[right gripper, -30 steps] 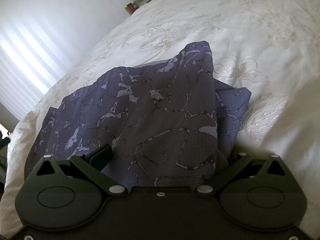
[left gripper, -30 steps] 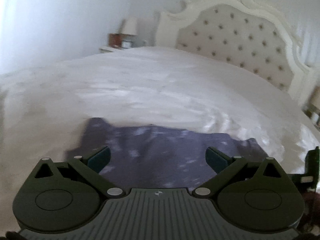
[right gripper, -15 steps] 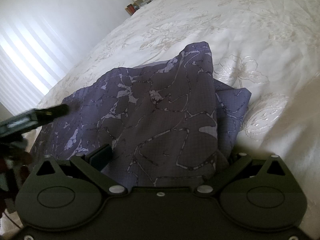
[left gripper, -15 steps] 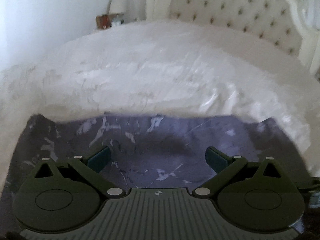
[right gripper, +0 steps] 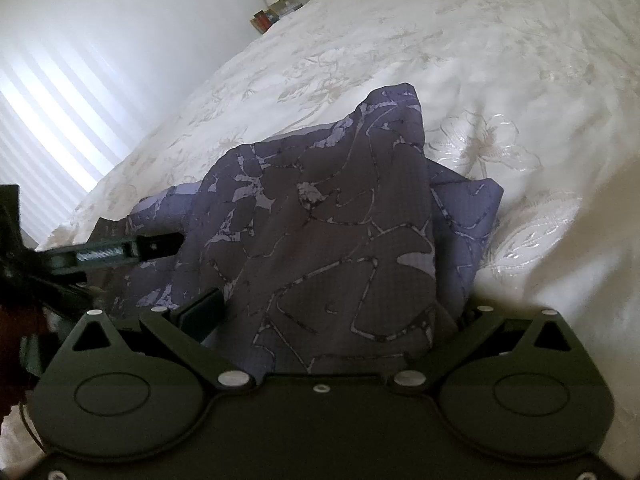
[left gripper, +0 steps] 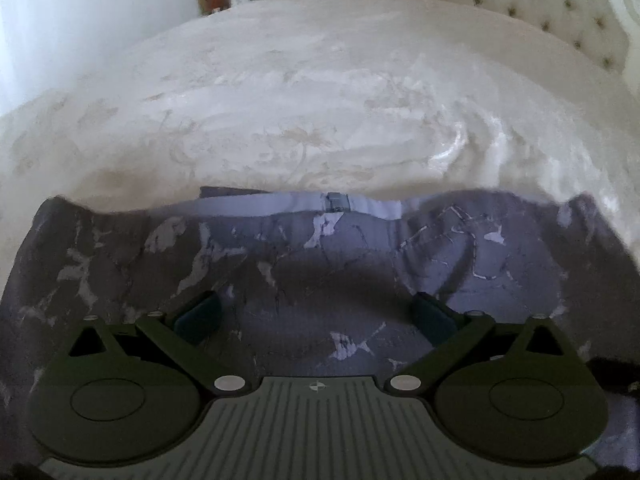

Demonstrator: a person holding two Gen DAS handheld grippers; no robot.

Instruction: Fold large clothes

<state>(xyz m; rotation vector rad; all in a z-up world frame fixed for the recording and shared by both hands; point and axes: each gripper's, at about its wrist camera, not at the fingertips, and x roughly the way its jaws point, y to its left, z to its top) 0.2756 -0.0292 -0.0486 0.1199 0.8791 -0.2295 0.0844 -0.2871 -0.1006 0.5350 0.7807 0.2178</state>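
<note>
A purple garment point(right gripper: 328, 240) with a pale marbled pattern lies bunched on the white bedspread point(left gripper: 320, 100) near the bed's foot edge, a lilac neckband showing. The left gripper point(left gripper: 316, 312) is spread wide over it, closer than a second ago. The right gripper point(right gripper: 332, 316) stays spread too, fabric heaped between its fingers.

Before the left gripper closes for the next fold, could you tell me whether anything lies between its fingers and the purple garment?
Nothing visible does. The left gripper hangs open directly over the purple garment, with only cloth between its fingers, and the white bedspread beyond is bare.
</note>
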